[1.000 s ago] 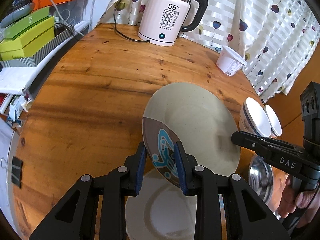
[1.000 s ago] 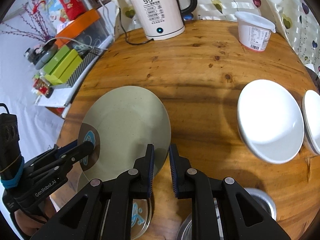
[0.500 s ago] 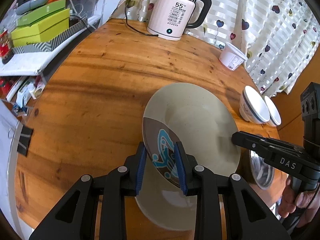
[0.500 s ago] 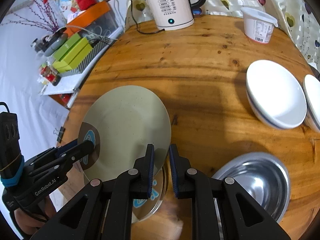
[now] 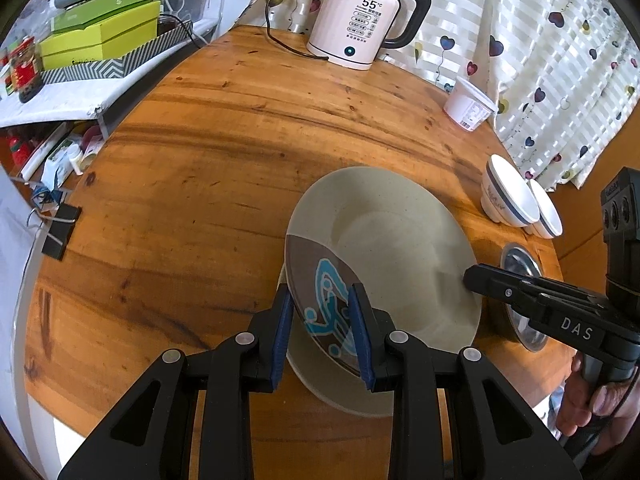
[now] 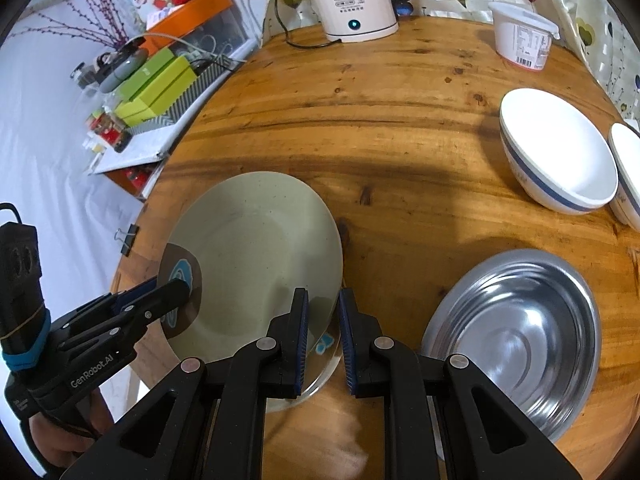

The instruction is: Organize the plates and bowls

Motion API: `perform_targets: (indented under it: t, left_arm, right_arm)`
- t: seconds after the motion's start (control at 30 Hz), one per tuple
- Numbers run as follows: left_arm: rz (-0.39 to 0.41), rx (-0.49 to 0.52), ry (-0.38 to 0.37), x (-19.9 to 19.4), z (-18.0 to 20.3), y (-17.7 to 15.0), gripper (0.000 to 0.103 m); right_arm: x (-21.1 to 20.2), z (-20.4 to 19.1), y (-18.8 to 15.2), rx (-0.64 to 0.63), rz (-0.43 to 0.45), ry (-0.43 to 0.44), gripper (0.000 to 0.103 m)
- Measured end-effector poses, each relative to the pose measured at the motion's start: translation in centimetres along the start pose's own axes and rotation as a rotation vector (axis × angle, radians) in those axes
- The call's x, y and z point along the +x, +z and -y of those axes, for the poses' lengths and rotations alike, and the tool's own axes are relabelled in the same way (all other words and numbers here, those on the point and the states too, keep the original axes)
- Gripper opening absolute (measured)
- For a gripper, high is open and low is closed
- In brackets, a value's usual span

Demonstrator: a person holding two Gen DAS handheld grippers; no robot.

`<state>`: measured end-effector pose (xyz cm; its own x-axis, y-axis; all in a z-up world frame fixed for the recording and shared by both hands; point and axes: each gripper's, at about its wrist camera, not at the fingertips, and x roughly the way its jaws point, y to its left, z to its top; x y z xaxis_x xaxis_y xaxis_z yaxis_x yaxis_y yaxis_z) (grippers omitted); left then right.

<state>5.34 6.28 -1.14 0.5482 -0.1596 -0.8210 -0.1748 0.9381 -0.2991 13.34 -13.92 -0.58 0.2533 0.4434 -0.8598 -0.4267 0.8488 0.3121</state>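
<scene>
Above the table's [image 5: 200,184] near edge we hold a beige plate [image 5: 384,248] off the wood, tilted, with both tools. Our left gripper [image 5: 322,332] is clamped on its brown, blue-patterned rim; our right gripper [image 6: 323,322] pinches the opposite rim. Directly beneath lies a second plate [image 5: 320,388] flat on the table (its blue pattern peeks out in the right wrist view). A steel bowl [image 6: 520,340] sits at the near right edge, just beside the plates. Two white bowls [image 6: 560,160] touch each other along the right edge. A kettle [image 5: 360,20] and a white tub [image 6: 520,36] stand at the far edge.
</scene>
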Motion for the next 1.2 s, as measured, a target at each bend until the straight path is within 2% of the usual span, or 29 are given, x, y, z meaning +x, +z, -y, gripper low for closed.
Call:
perform_targets:
  t: [1.2]
  left_arm:
    - [0.007, 0.025, 0.061, -0.3, 0.8, -2.6, 0.030]
  right_arm:
    - [0.7, -0.3, -1.9, -0.023, -0.038, -0.004, 0.016]
